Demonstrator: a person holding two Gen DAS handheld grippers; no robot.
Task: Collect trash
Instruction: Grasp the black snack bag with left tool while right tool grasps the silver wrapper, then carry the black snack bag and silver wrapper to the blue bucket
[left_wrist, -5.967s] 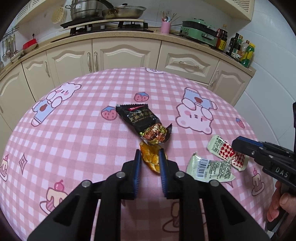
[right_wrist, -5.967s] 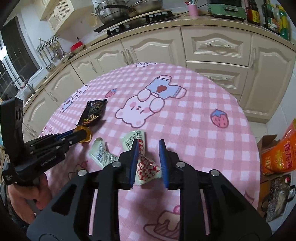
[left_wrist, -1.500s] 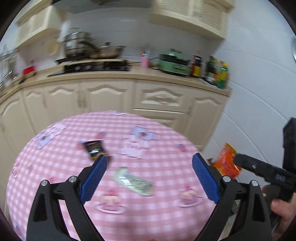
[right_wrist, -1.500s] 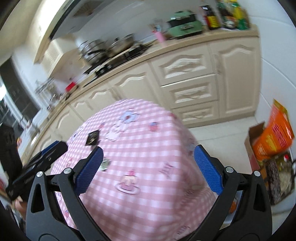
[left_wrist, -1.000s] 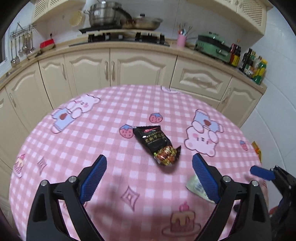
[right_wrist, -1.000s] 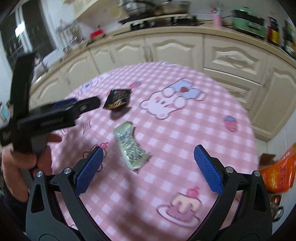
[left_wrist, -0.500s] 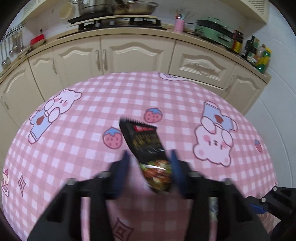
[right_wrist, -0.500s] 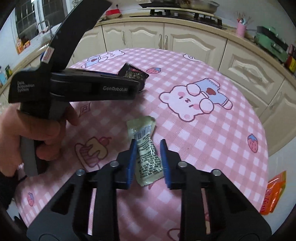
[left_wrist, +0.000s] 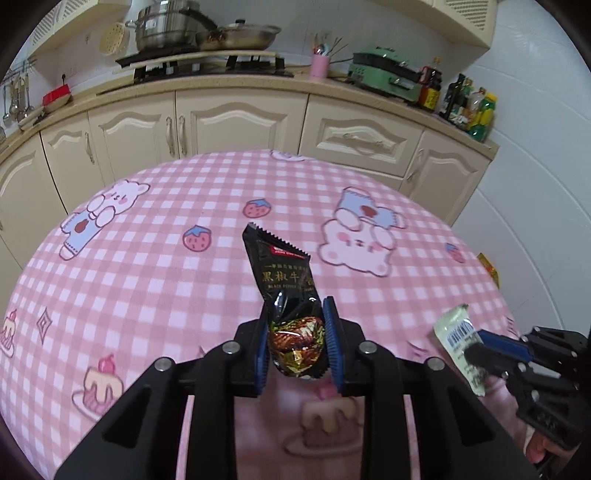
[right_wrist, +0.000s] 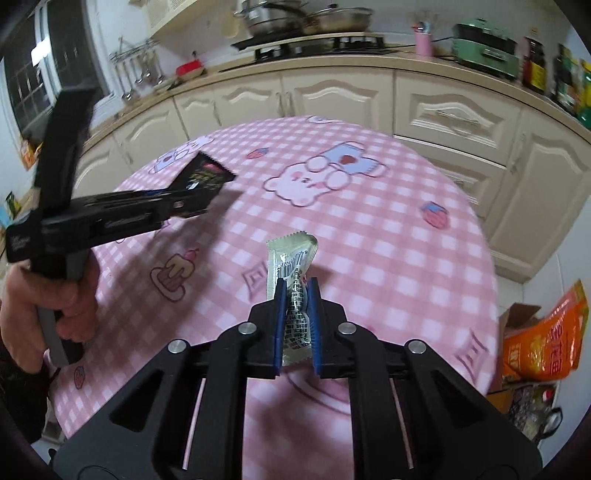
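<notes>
On the pink checked tablecloth (left_wrist: 147, 258) my left gripper (left_wrist: 296, 306) has its jaws closing, and its blue pads press on the lower end of a black snack wrapper (left_wrist: 284, 273), which sticks up and forward. From the right wrist view, the left gripper (right_wrist: 173, 203) holds that black wrapper (right_wrist: 205, 175) above the cloth. My right gripper (right_wrist: 295, 282) is shut on a pale green wrapper with a barcode (right_wrist: 290, 254), held upright. At the right edge of the left wrist view, the right gripper (left_wrist: 480, 341) carries the green wrapper (left_wrist: 456, 332).
Cream kitchen cabinets (left_wrist: 240, 122) curve behind the round table. An orange bag (right_wrist: 546, 339) and a cardboard box (right_wrist: 513, 314) sit on the floor to the right. A person's hand (right_wrist: 33, 295) grips the left tool's handle.
Both grippers went from wide open to closed. The left took the black wrapper and the right took the green one, and both wrappers now stand off the cloth.
</notes>
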